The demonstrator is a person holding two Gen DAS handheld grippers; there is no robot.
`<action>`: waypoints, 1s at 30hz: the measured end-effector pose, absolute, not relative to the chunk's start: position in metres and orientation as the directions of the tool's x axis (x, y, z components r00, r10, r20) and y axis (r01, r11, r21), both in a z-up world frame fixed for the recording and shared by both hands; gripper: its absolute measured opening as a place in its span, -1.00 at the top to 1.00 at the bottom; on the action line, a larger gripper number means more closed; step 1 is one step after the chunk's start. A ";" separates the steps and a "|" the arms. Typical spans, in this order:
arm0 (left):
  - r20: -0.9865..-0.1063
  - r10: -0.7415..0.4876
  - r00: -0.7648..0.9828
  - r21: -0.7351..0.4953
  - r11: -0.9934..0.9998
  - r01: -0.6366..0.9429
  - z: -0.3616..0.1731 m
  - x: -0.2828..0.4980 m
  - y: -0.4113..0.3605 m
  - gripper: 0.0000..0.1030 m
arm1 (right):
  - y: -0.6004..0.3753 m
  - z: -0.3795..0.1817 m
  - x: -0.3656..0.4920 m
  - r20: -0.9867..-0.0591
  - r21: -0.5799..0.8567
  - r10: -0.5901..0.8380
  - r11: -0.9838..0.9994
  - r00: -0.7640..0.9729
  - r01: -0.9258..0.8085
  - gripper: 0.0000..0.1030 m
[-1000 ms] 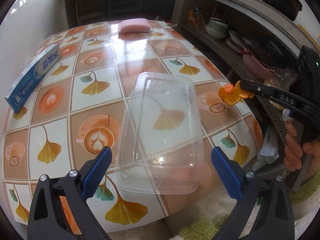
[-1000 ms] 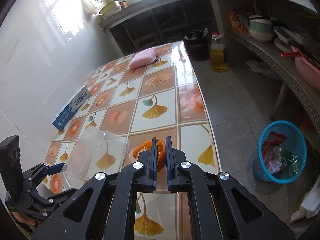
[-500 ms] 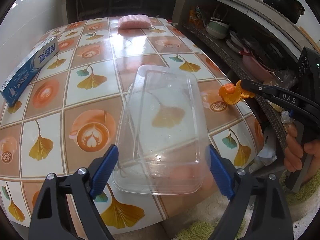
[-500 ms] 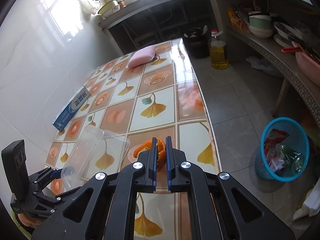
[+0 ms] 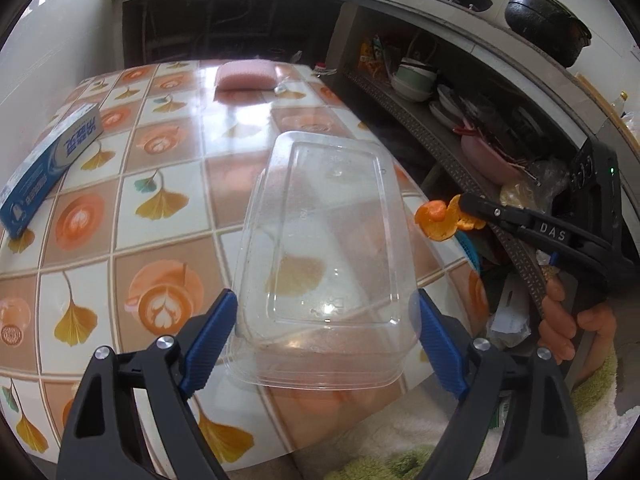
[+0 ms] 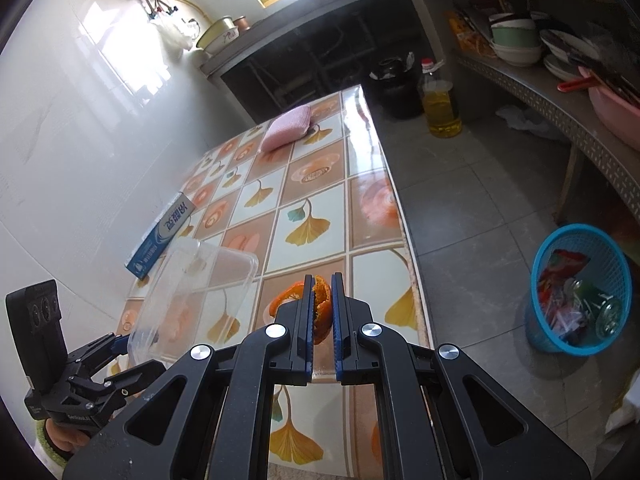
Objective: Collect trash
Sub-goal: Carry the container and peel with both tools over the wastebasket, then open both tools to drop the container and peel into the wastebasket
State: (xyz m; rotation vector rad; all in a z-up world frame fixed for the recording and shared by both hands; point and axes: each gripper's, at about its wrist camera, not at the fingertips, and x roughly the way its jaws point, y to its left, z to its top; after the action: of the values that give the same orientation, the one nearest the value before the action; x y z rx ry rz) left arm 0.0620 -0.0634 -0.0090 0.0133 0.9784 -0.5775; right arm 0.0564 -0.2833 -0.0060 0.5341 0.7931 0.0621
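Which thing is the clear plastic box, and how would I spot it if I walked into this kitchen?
Look at the table with the orange and yellow leaf tiles. At its near edge, tilted up between the blue pads of the left gripper, is the clear plastic box. It is the only see-through thing there: the blue carton and the pink sponge are solid coloured.

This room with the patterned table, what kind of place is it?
Most likely a home kitchen. Stacked bowls and plates sit on a side shelf, a bottle of cooking oil stands on the floor, and a black pot rests on the counter above.
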 end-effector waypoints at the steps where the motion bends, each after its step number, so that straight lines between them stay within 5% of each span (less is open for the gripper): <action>1: -0.781 -0.464 0.419 -0.243 0.842 0.481 -0.005 0.064 -0.070 -0.65 | -0.287 -0.004 0.054 -0.655 0.484 0.247 0.863 0.714 0.145 0.88; 16: -0.802 -0.579 0.147 -0.304 0.607 0.734 0.019 0.116 -0.277 -0.65 | -0.438 -0.011 -0.043 -0.658 0.470 -0.095 0.723 0.747 0.506 0.88; 23: -0.887 -0.446 -0.122 -0.391 0.583 0.712 -0.057 0.161 -0.395 -0.66 | -0.484 -0.081 -0.055 -0.760 0.452 -0.120 0.609 0.639 0.652 0.88; 30: -0.942 -0.261 -0.213 -0.335 0.656 0.677 -0.146 0.179 -0.476 -0.66 | -0.512 -0.153 -0.027 -0.837 0.413 -0.072 0.567 0.542 0.713 0.88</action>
State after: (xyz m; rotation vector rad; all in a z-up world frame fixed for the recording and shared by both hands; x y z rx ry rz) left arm 0.1790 -0.4757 -0.1462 0.3548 1.5635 -0.8904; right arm -0.0266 -0.5123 -0.1533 0.8466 0.8802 -0.5387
